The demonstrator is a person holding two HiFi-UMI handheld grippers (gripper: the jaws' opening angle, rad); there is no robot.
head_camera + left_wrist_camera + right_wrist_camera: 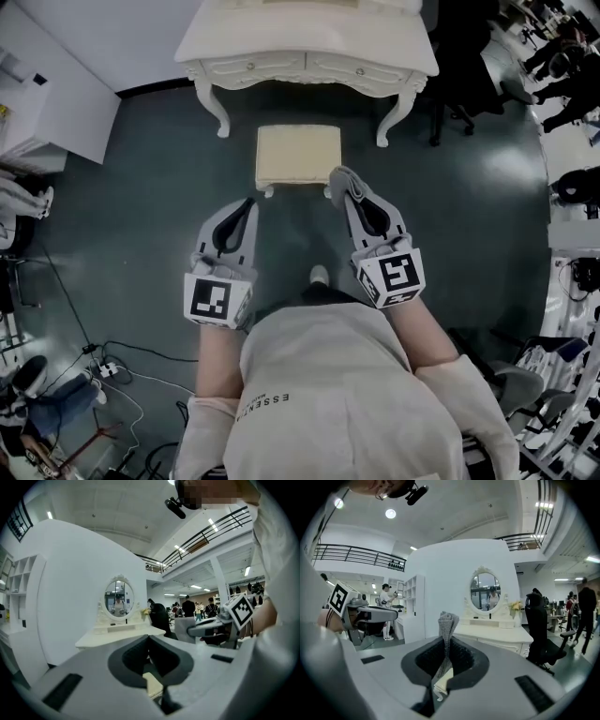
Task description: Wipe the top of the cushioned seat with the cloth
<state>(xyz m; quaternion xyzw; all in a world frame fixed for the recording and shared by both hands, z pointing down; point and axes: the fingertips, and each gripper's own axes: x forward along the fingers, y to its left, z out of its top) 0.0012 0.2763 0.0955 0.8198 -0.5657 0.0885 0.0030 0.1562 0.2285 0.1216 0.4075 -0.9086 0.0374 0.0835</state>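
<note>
cream cushioned seat (298,157) stands unwiped, with the dressing table (309,42) just beyond it. grey cloth (448,620) is pinched in the right gripper (343,180), just short of the seat. left gripper (247,202) is alongside, jaws together, empty. this looks like the approach step; next, lower the cloth onto the seat.

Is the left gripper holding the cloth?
No, the cloth is pinched in the right gripper; the left gripper is shut, empty.

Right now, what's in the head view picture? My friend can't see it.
A person looks down at two handheld grippers; the right gripper pinches a grey cloth, the left gripper is shut and empty. Just ahead stands a cream cushioned seat before a white dressing table.
</note>
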